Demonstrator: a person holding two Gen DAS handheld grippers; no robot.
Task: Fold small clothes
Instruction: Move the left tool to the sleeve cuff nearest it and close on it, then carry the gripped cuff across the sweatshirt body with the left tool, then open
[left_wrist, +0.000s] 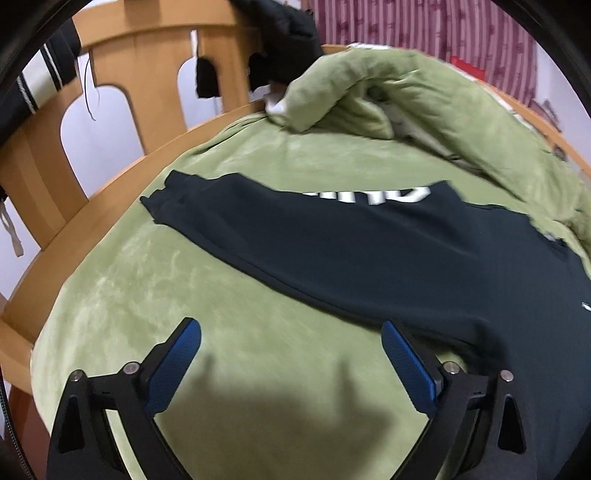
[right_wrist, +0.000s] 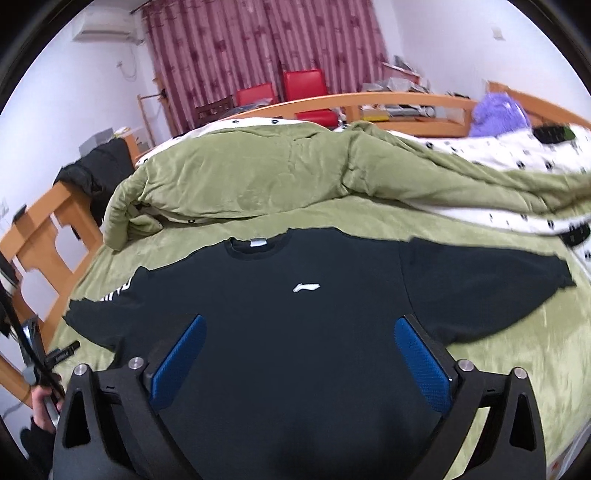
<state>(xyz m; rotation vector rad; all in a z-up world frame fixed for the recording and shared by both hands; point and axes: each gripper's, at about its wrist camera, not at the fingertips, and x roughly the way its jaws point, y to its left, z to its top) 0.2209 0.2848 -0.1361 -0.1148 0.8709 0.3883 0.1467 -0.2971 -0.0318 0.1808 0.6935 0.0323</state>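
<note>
A black long-sleeved sweatshirt (right_wrist: 303, 325) lies flat and face up on the green bed cover, both sleeves spread out, a white logo on its chest. In the left wrist view its left sleeve (left_wrist: 332, 236) with white lettering runs across the cover. My left gripper (left_wrist: 291, 328) is open and empty, hovering over the green cover just below the sleeve, its right finger near the sleeve's lower edge. My right gripper (right_wrist: 299, 325) is open and empty, above the lower chest of the sweatshirt.
A bunched green quilt (right_wrist: 258, 177) lies behind the sweatshirt. A wooden bed frame (left_wrist: 122, 92) rises at the left with dark clothes hung on it. White patterned bedding (right_wrist: 517, 151) and a purple item (right_wrist: 498, 114) lie at the far right.
</note>
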